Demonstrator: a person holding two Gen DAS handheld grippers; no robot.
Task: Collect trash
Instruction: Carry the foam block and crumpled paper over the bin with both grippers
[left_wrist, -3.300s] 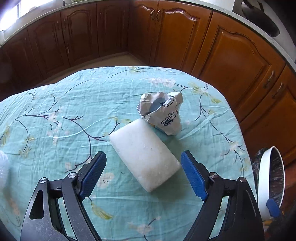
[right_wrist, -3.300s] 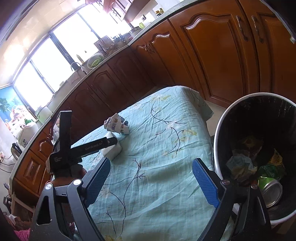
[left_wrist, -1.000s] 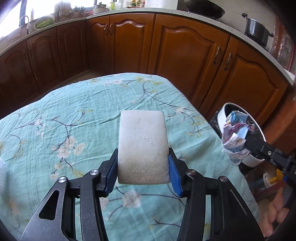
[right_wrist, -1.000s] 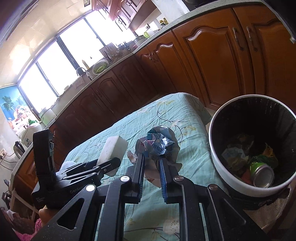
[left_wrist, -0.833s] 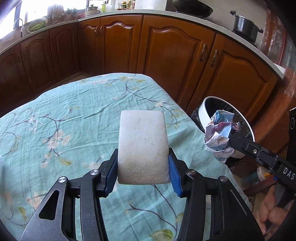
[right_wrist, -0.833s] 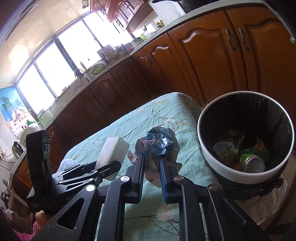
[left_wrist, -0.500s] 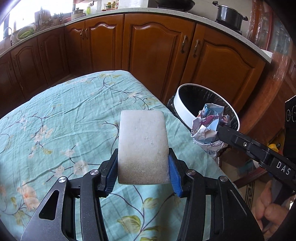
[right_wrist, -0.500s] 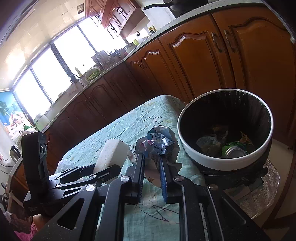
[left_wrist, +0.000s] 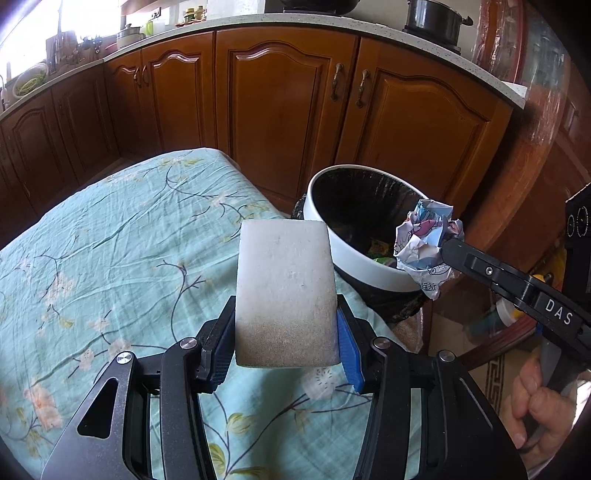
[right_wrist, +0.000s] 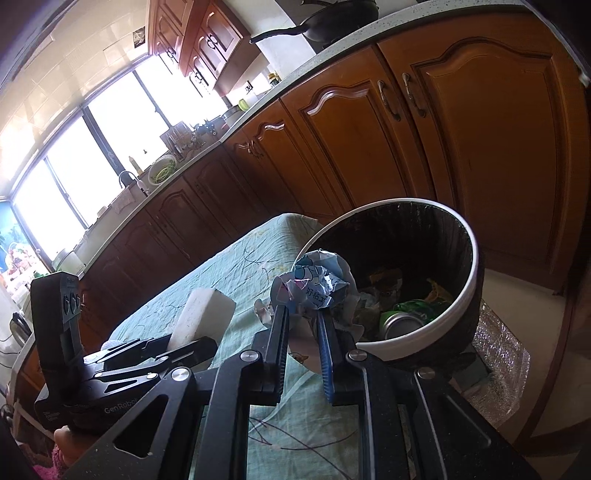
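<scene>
crumpled paper wad (right_wrist: 317, 284) pinched at the tips of the right gripper (right_wrist: 303, 317), jaws nearly closed on it; wad hangs over the near rim of the trash bin (right_wrist: 474, 273). white foam block (left_wrist: 286, 295) clamped between the pads of the left gripper (left_wrist: 286, 343), jaws about half apart, block just beside the bin, above the floral tablecloth (left_wrist: 110, 258). can (right_wrist: 400, 323) inside the bin.
</scene>
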